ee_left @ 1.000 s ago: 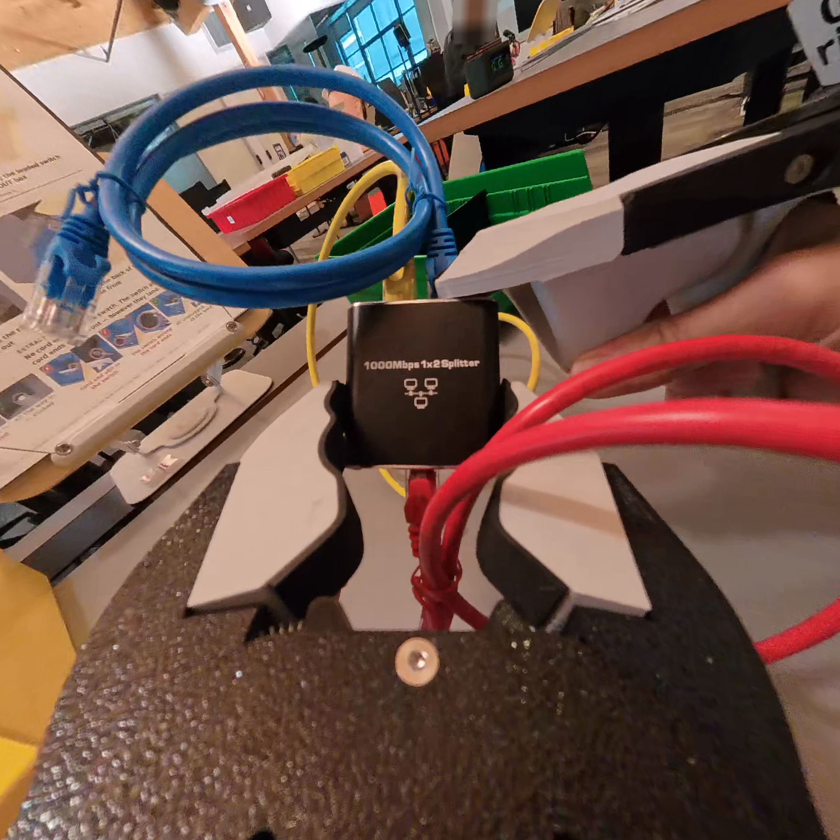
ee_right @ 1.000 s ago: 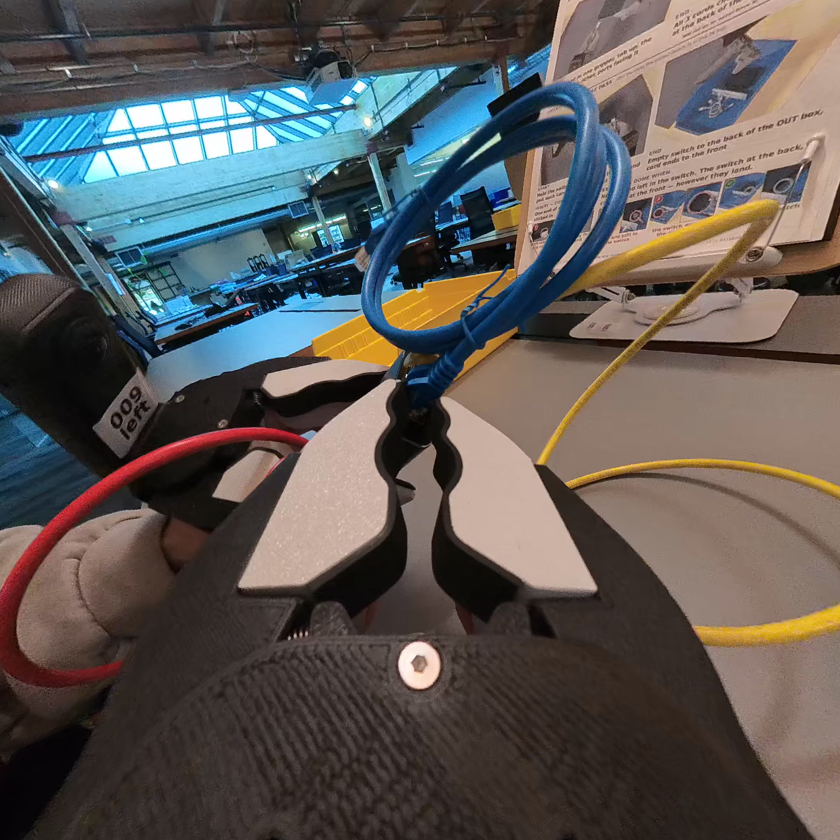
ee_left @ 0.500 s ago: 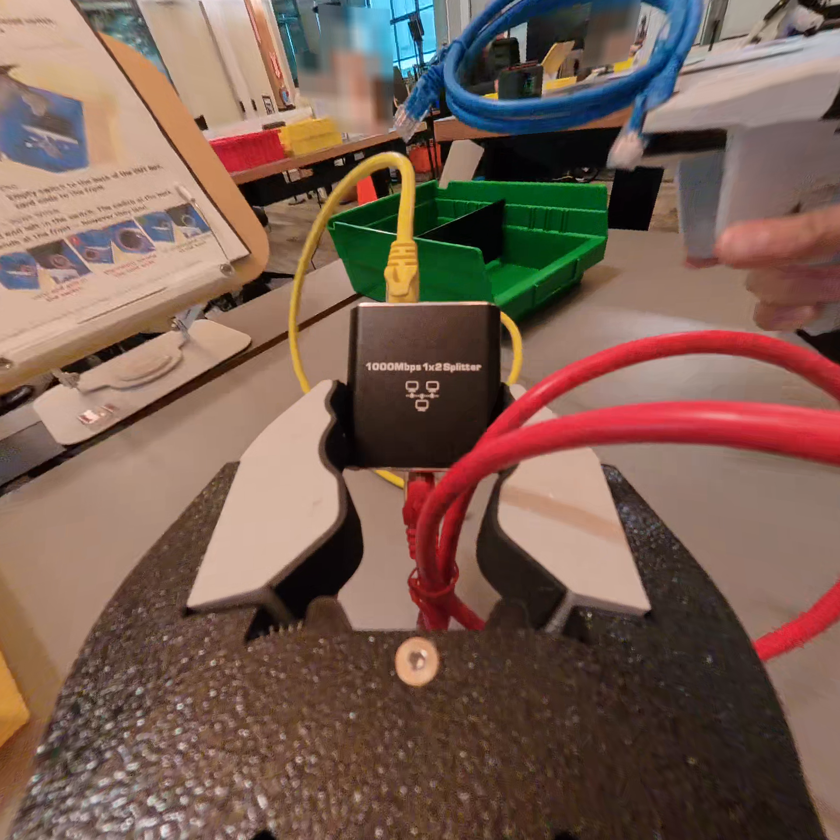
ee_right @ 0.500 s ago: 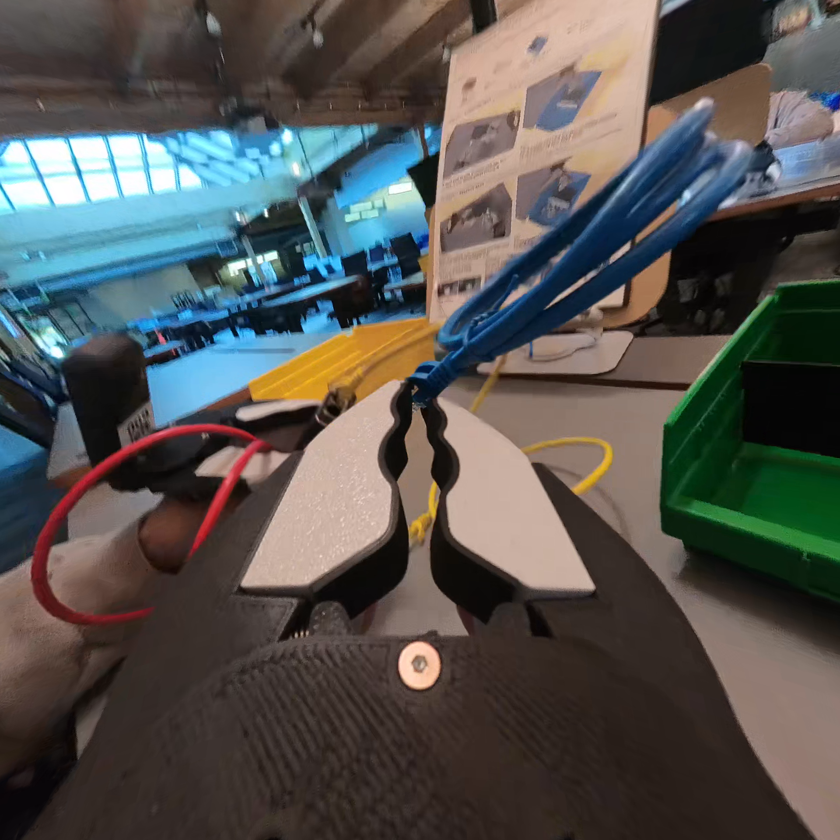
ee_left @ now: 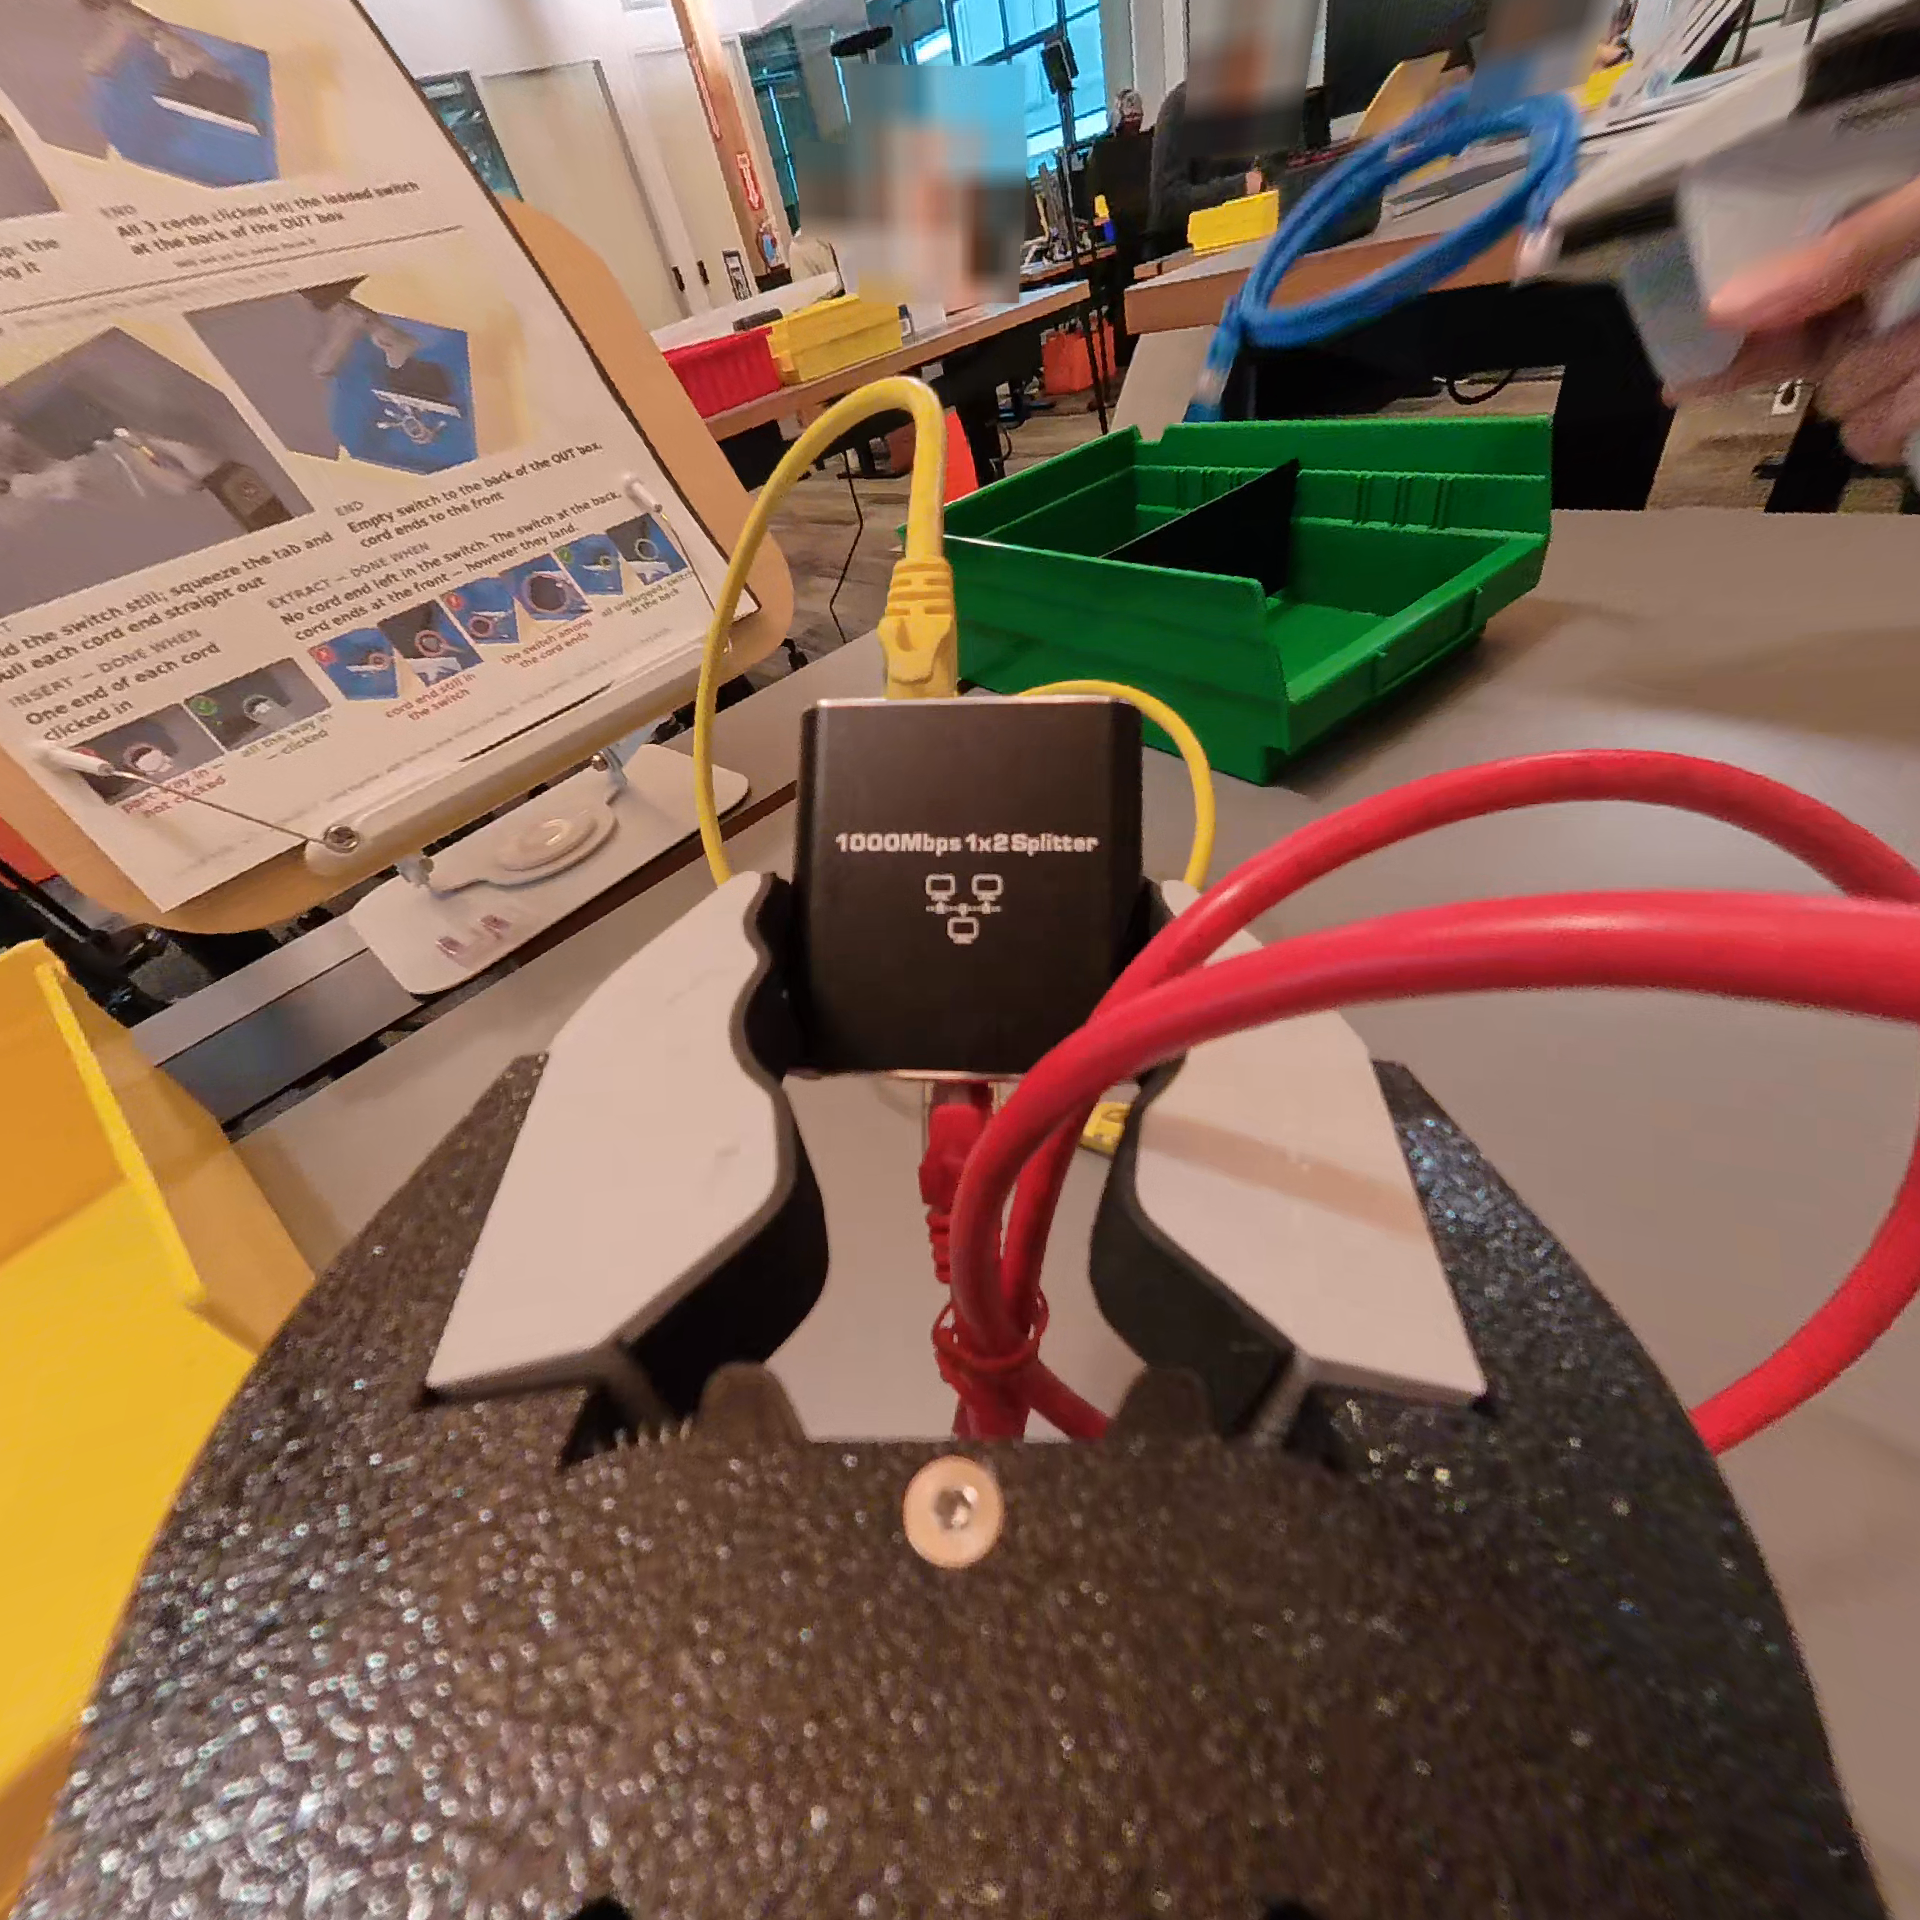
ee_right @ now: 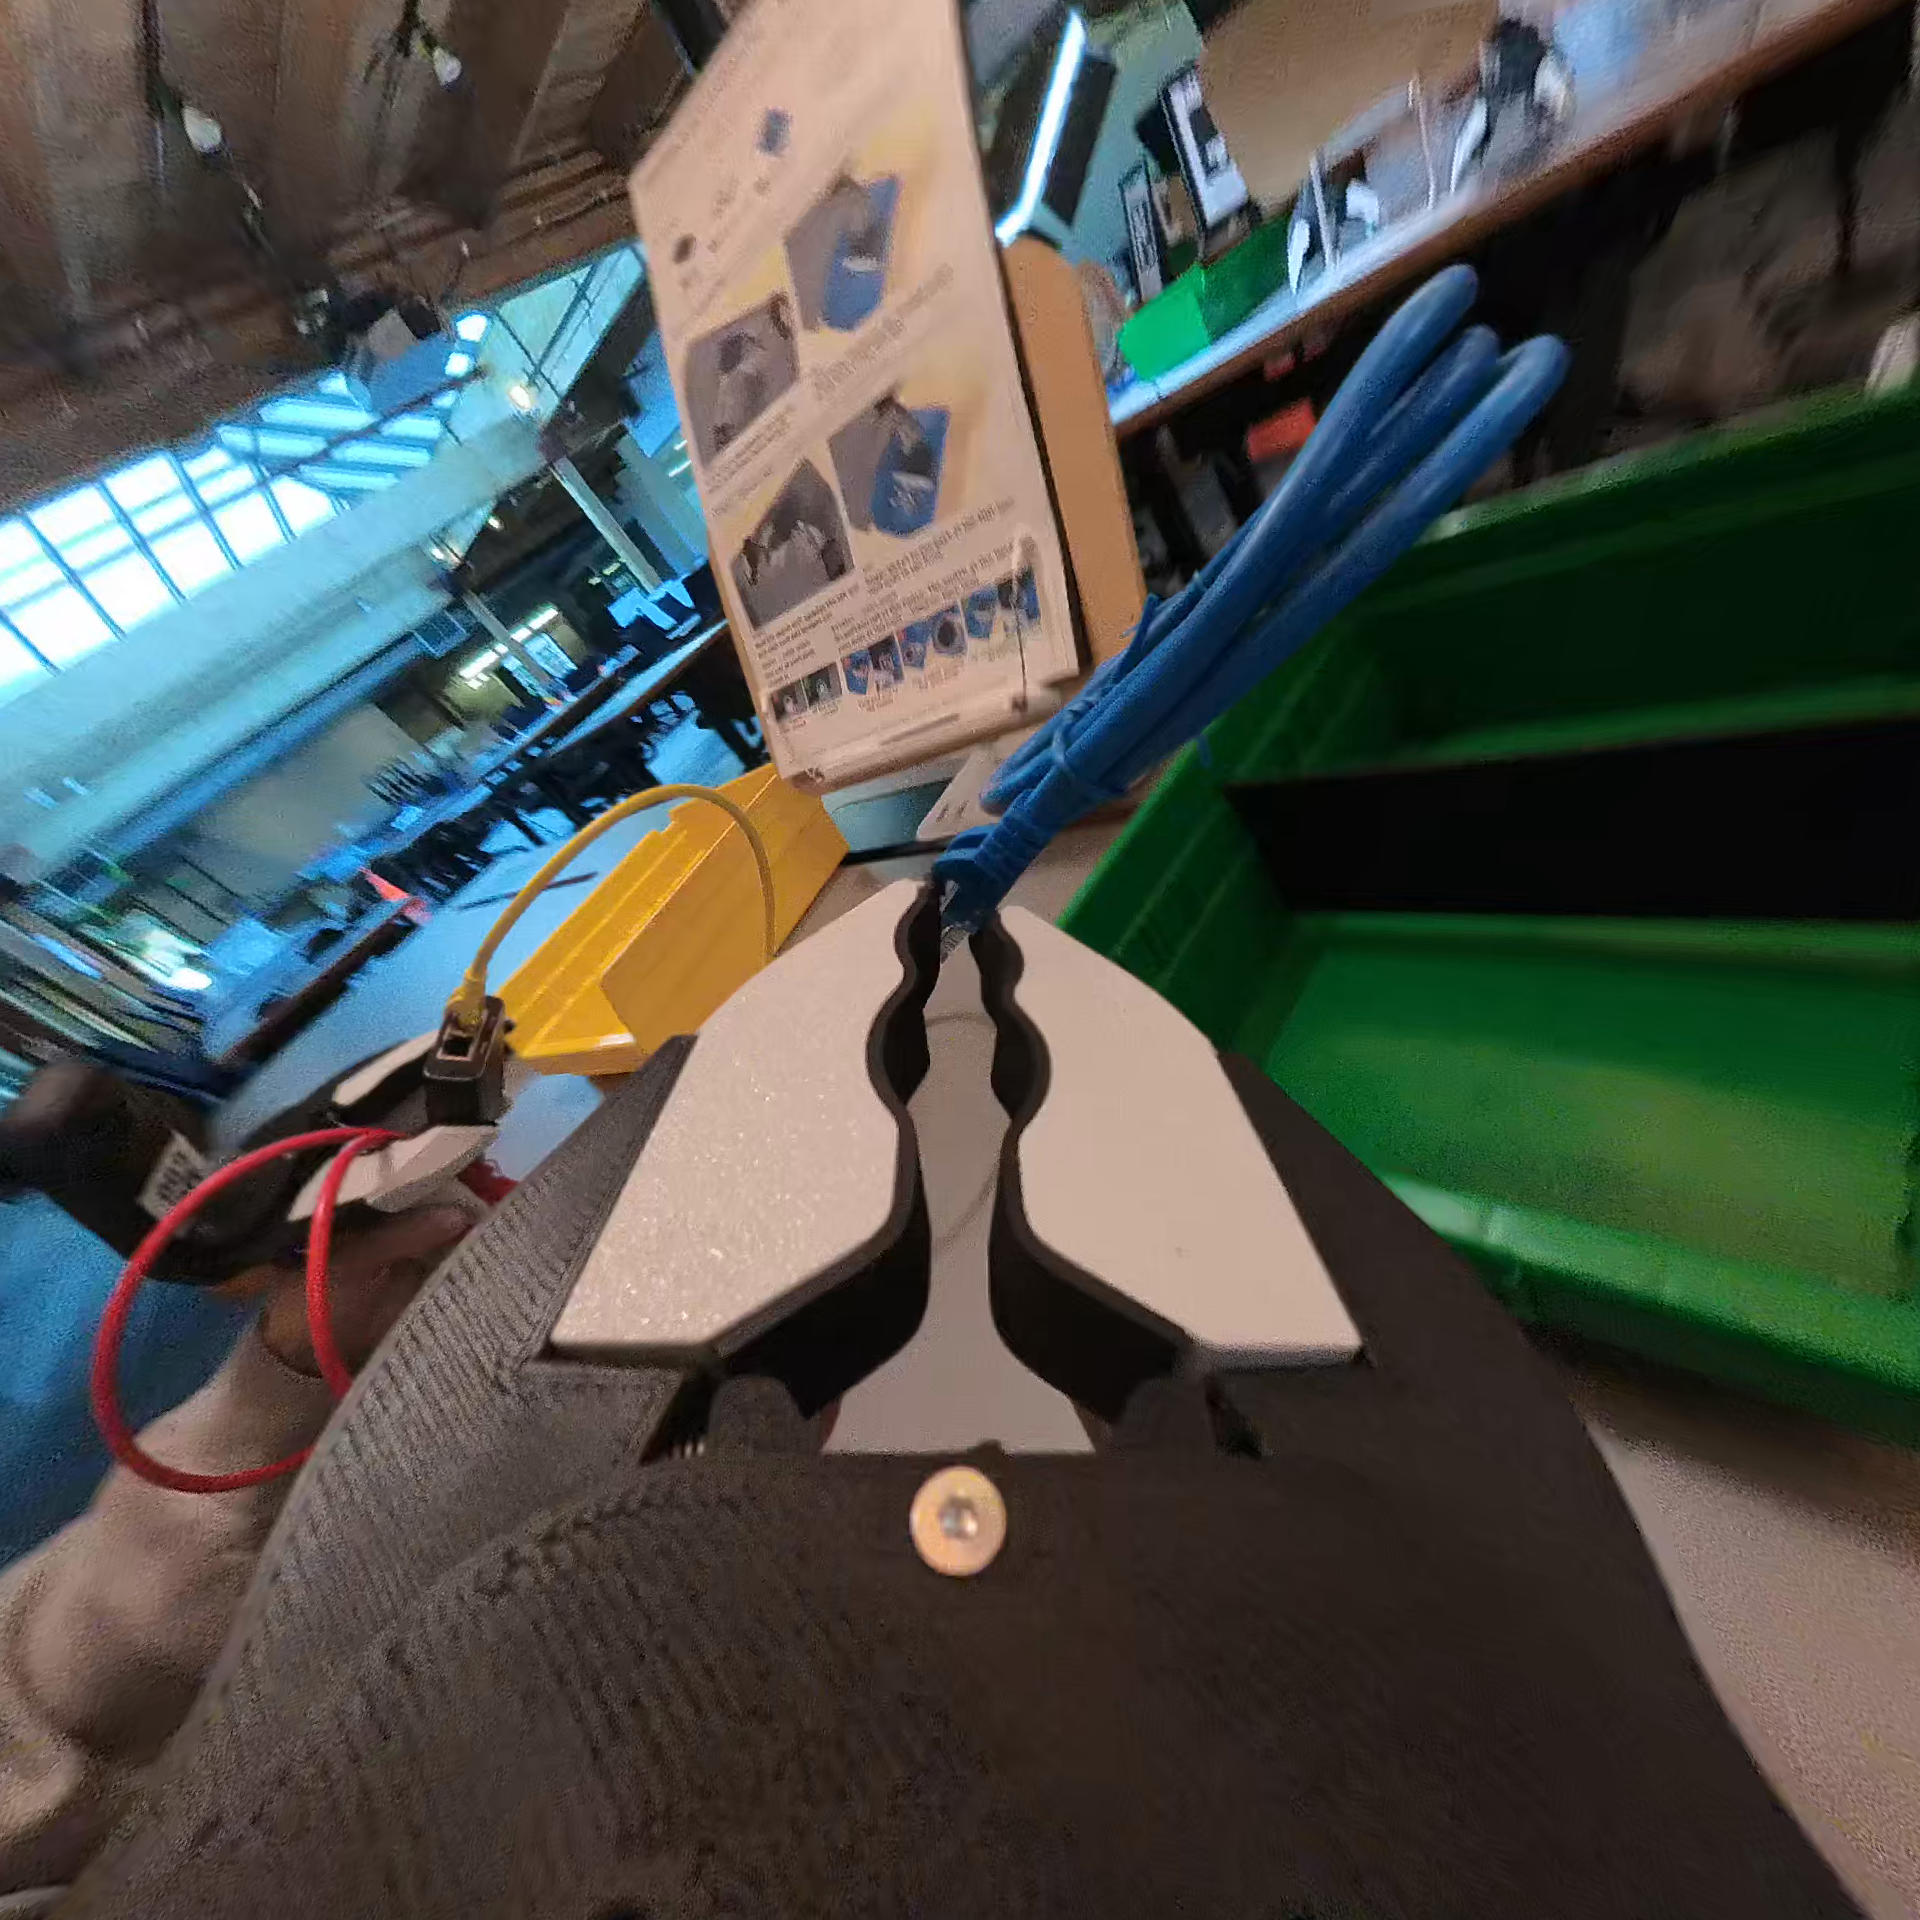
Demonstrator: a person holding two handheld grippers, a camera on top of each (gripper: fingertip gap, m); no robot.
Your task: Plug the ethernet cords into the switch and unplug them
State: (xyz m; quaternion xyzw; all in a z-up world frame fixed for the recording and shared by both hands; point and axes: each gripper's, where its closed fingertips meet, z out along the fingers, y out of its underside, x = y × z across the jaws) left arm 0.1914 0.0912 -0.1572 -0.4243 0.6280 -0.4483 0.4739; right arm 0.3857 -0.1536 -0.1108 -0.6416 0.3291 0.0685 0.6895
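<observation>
My left gripper [ee_left: 961,925] is shut on a small black switch [ee_left: 966,894] and holds it above the grey table. A yellow cord [ee_left: 920,613] is plugged into the switch's far side. A coiled red cord [ee_left: 1455,935] is plugged into its near side. My right gripper [ee_right: 961,914] is shut on the plug end of a coiled blue cord [ee_right: 1299,561], which hangs free beside the green bin. The blue cord [ee_left: 1392,239] also shows blurred at the upper right of the left wrist view. The switch [ee_right: 462,1060] shows small at the left of the right wrist view.
A green bin [ee_left: 1299,592] with a black divider stands on the table behind the switch; it fills the right of the right wrist view [ee_right: 1558,1039]. A yellow bin [ee_right: 665,935] and an instruction sheet on a stand [ee_left: 312,520] are to the left. The grippers' ends are close to 30 cm from one another.
The blue cord has come out of the switch. My right gripper has carried it up and away to the right, toward the green bin. The left gripper still holds the switch.
</observation>
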